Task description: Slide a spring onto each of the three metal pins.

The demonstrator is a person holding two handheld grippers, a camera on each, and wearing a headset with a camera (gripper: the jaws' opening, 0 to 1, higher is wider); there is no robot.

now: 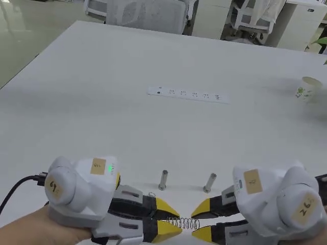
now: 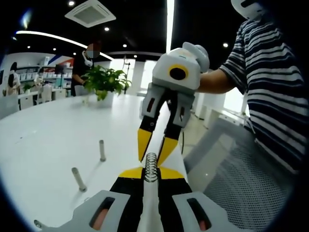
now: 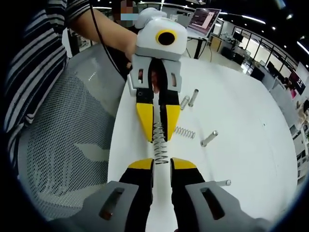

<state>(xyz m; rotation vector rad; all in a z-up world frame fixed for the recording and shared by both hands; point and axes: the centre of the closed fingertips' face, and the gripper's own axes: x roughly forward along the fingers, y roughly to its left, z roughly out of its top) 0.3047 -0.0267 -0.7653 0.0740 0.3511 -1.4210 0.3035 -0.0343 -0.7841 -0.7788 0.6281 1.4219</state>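
Note:
A thin metal spring (image 1: 185,223) hangs level between my two grippers near the table's front edge. My left gripper (image 1: 173,220) is shut on one end of the spring (image 2: 151,163). My right gripper (image 1: 200,222) faces it, jaws open on either side of the spring's other end (image 3: 161,150). Two metal pins (image 1: 163,179) (image 1: 210,182) stand upright just beyond the grippers. The right gripper view shows a second spring (image 3: 184,132) lying on the table among three pins (image 3: 194,97) (image 3: 209,138) (image 3: 223,183).
A white power strip (image 1: 186,94) lies at mid-table. A paper cup (image 1: 306,88) stands at the far right. A mesh office chair (image 3: 72,121) sits just off the table's near edge, and more chairs (image 1: 148,13) stand beyond the far edge.

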